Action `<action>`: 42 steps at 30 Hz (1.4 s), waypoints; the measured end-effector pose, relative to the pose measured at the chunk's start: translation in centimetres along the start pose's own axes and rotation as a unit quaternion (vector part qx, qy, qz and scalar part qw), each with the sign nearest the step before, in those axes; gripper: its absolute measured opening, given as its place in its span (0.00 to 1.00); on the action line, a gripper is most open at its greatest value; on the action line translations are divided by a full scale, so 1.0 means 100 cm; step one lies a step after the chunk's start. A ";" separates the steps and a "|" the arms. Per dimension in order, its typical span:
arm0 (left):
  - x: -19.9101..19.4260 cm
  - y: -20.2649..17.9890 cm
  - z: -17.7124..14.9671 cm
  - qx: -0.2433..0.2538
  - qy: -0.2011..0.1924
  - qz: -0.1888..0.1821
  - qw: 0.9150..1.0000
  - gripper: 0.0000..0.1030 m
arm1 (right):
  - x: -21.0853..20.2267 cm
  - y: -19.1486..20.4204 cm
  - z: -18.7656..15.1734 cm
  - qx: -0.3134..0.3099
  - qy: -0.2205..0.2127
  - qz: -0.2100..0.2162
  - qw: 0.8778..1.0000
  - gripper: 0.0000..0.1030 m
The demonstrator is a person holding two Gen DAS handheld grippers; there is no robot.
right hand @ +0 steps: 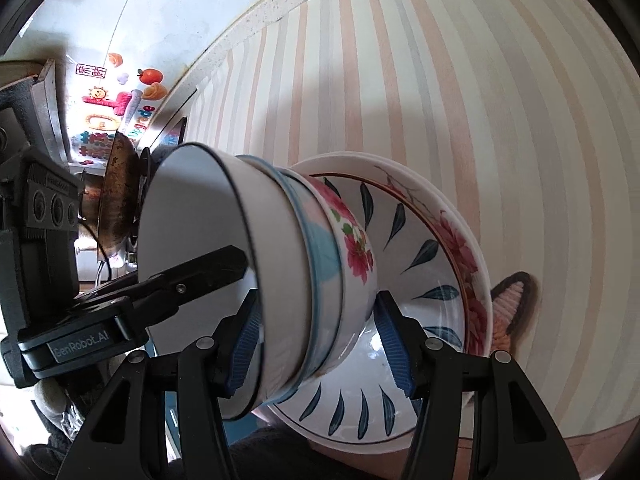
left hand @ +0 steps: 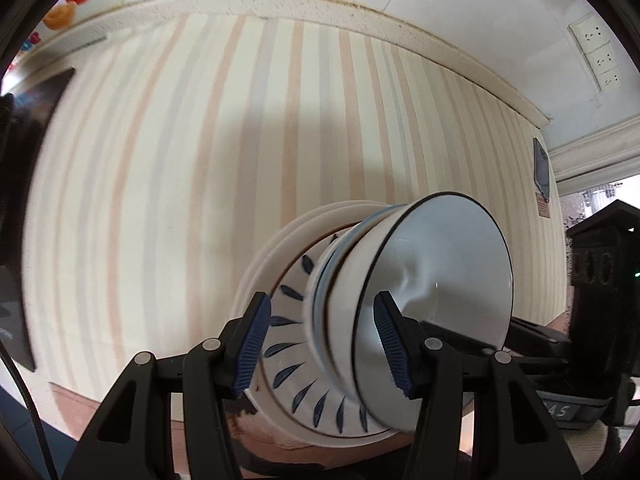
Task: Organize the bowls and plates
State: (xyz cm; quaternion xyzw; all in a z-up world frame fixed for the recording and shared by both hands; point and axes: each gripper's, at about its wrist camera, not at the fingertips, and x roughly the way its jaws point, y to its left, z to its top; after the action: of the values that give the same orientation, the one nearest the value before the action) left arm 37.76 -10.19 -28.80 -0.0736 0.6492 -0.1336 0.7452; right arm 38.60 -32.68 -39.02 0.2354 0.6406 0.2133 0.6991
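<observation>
**Both grippers on one stack of bowls and plates**

Striped cloth in cream, peach and grey (left hand: 208,160) covers the counter under me, with a pale speckled edge where it meets the white wall.

I have the whole stack of dishes between my two tools. Topmost is the white bowl with the dark rim (left hand: 436,280), nested in a blue-banded bowl (right hand: 316,264) and a flowered bowl (right hand: 356,256). These sit in the plate with blue leaf marks (right hand: 408,280), which lies on a flowered plate (right hand: 460,248) and at least one plain plate beneath.

My left gripper (left hand: 324,344) stands partly open, one pad inside the white bowl and the other outside the nested bowls, over the leaf plate. My right gripper (right hand: 320,340) straddles the same bowls from the opposite side, about half open. Both look closed on the bowl walls, though I cannot see every pad pressing.

As I judge it, this is the stacking stage: the bowls are gathered on the plates, and the pile is being steadied or lifted off as one. The next move needs both grips even and level, since three loose bowls could slide apart if one side leads.

Hard to read: the stack's foot is hidden behind my fingers, so I cannot say whether it rests on the cloth or is raised. How many plain plates lie underneath is unclear. A wok-like pan (right hand: 116,196) and dark equipment crowd the edges, cut off by the lens.
</observation>
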 end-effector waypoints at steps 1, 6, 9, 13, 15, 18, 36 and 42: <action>-0.005 -0.001 -0.003 0.003 -0.008 0.010 1.000 0.49 | -0.004 0.003 -0.001 -0.003 -0.004 -0.005 1.000 0.58; -0.029 -0.005 -0.015 0.017 -0.038 0.043 0.998 0.50 | -0.024 0.017 -0.010 -0.020 -0.024 -0.030 0.999 0.58; -0.044 -0.005 -0.023 0.015 -0.053 0.049 0.997 0.51 | -0.040 0.028 -0.019 -0.029 -0.041 -0.048 0.998 0.64; -0.064 -0.011 -0.030 0.030 -0.079 0.067 0.994 0.51 | -0.062 0.041 -0.033 -0.036 -0.075 -0.089 0.993 0.73; -0.074 -0.014 -0.034 0.038 -0.091 0.071 0.993 0.67 | -0.074 0.047 -0.041 -0.033 -0.092 -0.099 0.990 0.80; -0.085 -0.016 -0.039 0.044 -0.111 0.075 0.990 0.76 | -0.090 0.056 -0.052 -0.039 -0.118 -0.118 0.985 0.89; -0.153 -0.041 -0.089 0.056 -0.217 0.123 0.967 0.98 | -0.174 0.102 -0.108 -0.074 -0.246 -0.197 0.946 0.99; -0.186 -0.049 -0.121 0.040 -0.261 0.108 0.958 0.98 | -0.203 0.123 -0.140 -0.093 -0.271 -0.215 0.934 0.99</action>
State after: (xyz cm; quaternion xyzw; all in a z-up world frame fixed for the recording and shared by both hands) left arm 23.01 -8.59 -11.56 -0.0052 0.4306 -0.0540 0.9009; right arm 22.89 -34.24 -16.47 0.0750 0.4397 0.0450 0.8939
